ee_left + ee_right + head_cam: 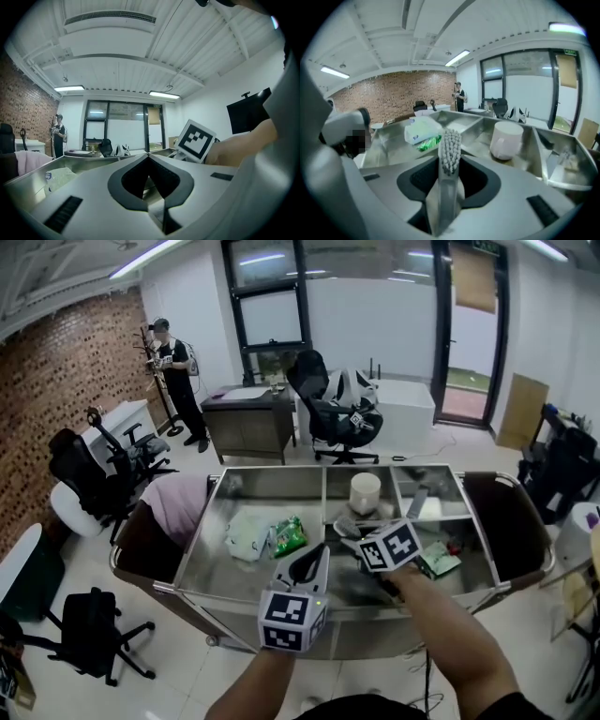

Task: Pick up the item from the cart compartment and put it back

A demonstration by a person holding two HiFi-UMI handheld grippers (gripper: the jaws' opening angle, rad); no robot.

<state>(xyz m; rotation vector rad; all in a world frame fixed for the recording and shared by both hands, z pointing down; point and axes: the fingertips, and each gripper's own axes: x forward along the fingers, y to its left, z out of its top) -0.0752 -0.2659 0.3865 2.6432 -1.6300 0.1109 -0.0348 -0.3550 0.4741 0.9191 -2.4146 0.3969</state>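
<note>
The right tool [450,161] is clamped on a toothbrush [451,145]. The grey bristle head stands upright at the centre of the right gripper view, raised above the cart [262,486]. The left tool [149,158] has its jaws closed together with nothing between them. In the head view it sits at the lower middle, just left of the right one.

The cart is bare steel, split by low walls into one wide compartment on the left and smaller ones on the right. A white cup [365,491] stands in a middle compartment. A white packet [248,535] and a green packet [289,536] lie side by side in the wide one.

The room has a pale glossy floor, a brick wall [56,362] at the upper left, tall glass doors at the top, and black office chairs [337,409] scattered about. A person [173,371] stands at the upper left beside the brick wall.

The toothbrush handle is buried between the jaws. From the head view the brush is hard to pick out beside the right tool's marker cube. The things in the right-hand compartments are too small to tell. The left tool's own body blocks most of the cart in its view.
</note>
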